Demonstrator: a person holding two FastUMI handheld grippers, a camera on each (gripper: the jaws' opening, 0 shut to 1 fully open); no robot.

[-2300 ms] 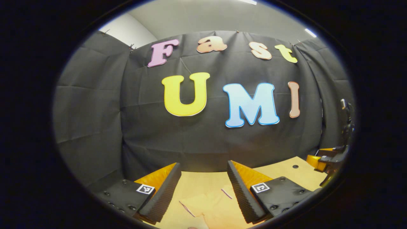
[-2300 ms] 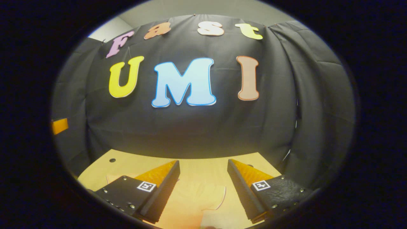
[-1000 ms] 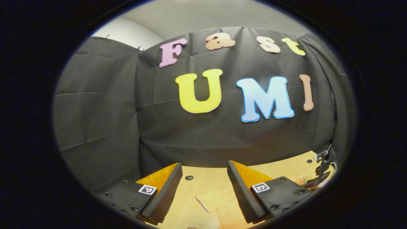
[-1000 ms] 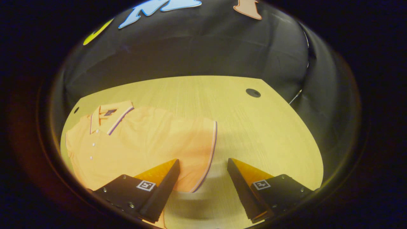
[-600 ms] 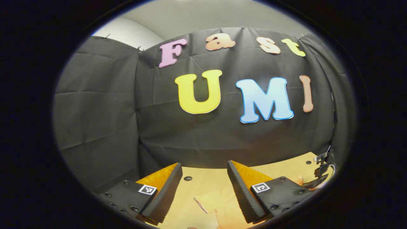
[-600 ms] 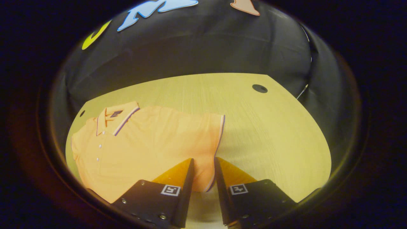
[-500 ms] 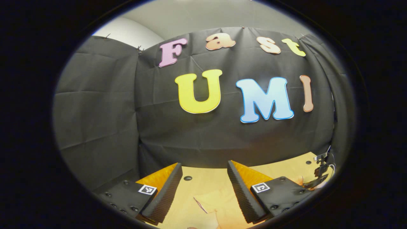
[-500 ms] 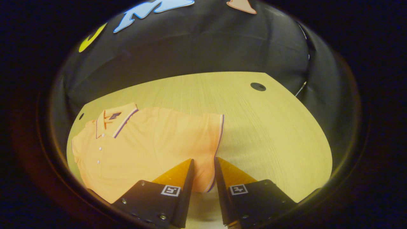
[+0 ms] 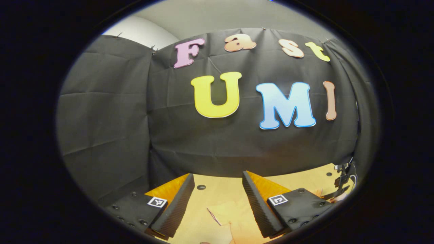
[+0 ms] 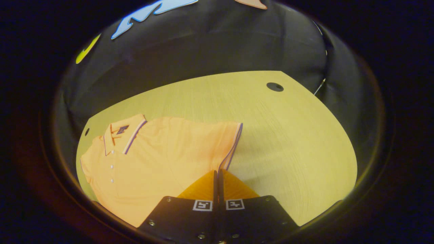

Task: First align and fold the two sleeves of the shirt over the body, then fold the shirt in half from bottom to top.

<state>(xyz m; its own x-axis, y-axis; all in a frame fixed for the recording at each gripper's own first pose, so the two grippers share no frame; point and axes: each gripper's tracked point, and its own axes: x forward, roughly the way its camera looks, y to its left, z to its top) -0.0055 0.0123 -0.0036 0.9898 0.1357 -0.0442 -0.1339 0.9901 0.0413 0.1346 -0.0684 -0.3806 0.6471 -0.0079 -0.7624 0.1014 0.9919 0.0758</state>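
Note:
An orange polo shirt [image 10: 162, 159] lies flat on the wooden table [image 10: 281, 135], collar [image 10: 123, 132] at the far left, buttons down the front. Its right sleeve's striped hem [image 10: 234, 142] runs down into my right gripper [image 10: 217, 172], which is shut on that hem's near corner. In the left gripper view my left gripper [image 9: 217, 176] stands open above the table [image 9: 217, 191], with a bit of the shirt [image 9: 232, 217] and a dark-edged hem below its fingers. The right gripper [image 9: 340, 184] appears small at the far right edge there.
Black cloth walls close the table on the far side and both sides. A round cable hole [image 10: 274, 87] sits near the table's far right corner, another hole [image 9: 201, 187] near the left gripper. Bare wood lies right of the sleeve.
My right gripper tipped down from the wall to the table, then closed its fingers onto the sleeve hem. The left gripper stayed open and hardly moved.

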